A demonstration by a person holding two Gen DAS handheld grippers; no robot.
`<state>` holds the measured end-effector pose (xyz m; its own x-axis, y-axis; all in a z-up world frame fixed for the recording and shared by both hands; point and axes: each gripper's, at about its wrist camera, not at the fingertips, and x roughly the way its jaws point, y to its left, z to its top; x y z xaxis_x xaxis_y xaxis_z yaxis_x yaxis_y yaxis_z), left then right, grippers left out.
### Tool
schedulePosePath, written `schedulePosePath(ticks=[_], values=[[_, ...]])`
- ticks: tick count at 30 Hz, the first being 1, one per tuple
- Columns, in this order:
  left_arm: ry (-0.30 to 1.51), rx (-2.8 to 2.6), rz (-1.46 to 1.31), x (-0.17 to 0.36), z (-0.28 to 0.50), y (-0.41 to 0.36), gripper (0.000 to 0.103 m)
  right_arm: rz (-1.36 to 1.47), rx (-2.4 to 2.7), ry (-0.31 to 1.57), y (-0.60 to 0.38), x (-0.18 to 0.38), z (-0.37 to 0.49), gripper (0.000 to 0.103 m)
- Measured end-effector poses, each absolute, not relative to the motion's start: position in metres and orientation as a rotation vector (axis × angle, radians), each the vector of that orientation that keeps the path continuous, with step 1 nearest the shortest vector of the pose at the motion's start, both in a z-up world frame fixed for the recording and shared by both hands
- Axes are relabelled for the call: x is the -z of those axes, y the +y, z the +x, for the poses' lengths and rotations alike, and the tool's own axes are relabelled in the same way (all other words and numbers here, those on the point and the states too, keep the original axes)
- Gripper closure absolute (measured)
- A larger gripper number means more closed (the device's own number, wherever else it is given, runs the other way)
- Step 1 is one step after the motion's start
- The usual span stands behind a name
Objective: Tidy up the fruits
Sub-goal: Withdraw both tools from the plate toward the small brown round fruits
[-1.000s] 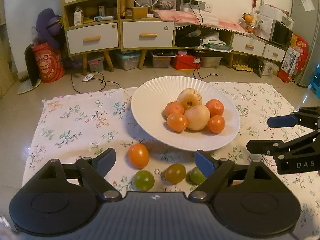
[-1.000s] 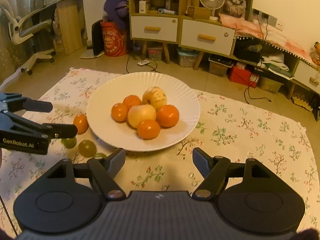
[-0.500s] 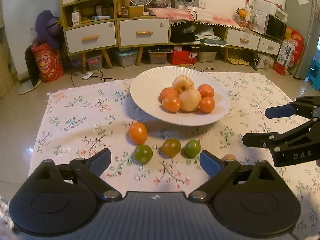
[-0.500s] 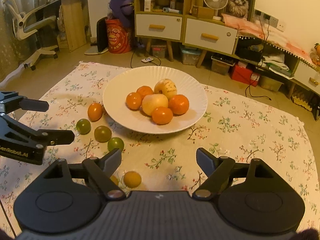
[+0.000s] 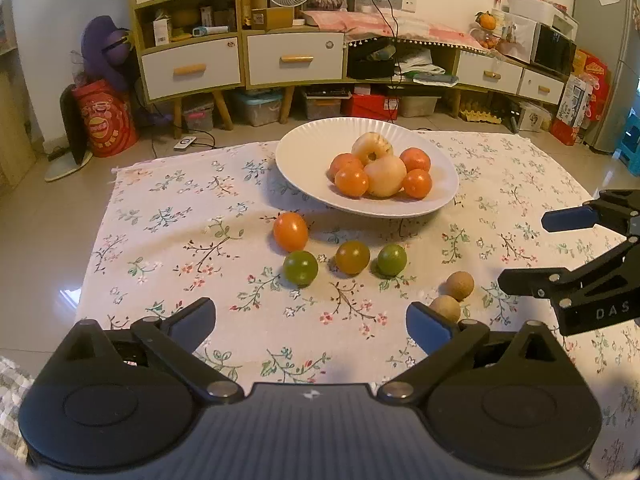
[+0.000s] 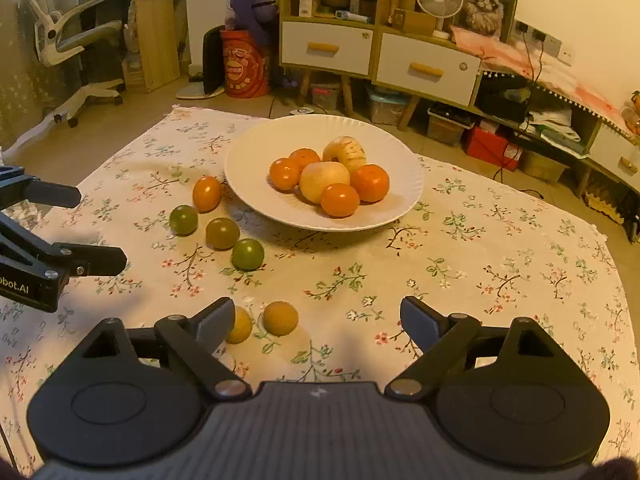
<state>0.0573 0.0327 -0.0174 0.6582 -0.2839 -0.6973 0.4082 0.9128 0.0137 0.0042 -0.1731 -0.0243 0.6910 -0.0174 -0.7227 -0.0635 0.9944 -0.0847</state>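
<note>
Fruit sort, both claws pulled back from the plate

I now see two brown fruits [image 5: 460,285] nearer than before; six fruits sit on the white plate [image 5: 304,160], four tomatoes [image 5: 352,257] loose on the cloth [image 5: 168,216]. My left gripper [image 5: 310,320] and right gripper [image 6: 318,316] are opening wide, empty, touching nothing

The left claw [image 5: 310,316] is matte black, with a ribbed grey-black housing between two rounded lobes, each pressed with a shallow disc. Slim black link arms pivot on silver screw heads and end in blue pads [image 5: 430,326]. The right claw [image 6: 318,316] is built alike: ribbed body, twin lobes, triangular cut-outs, silver pivots, dark bluish fingertips [image 6: 418,318]. Seen from the side, white lettering marks each one's black frame: "DAS" on one, "bot.AI" on the other.
</note>
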Motion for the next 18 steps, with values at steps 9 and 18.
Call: schedulePosePath(ticks=[9, 18], values=[[0.769, 0.406, 0.203, 0.026, 0.047, 0.035, 0.014, -0.161, -0.054, 0.778, -0.162, 0.026, -0.009, 0.012], [0.795, 0.418, 0.223, 0.043, 0.040, 0.038, 0.014, -0.186, -0.068, 0.757, -0.158, 0.030, -0.013, 0.010]])
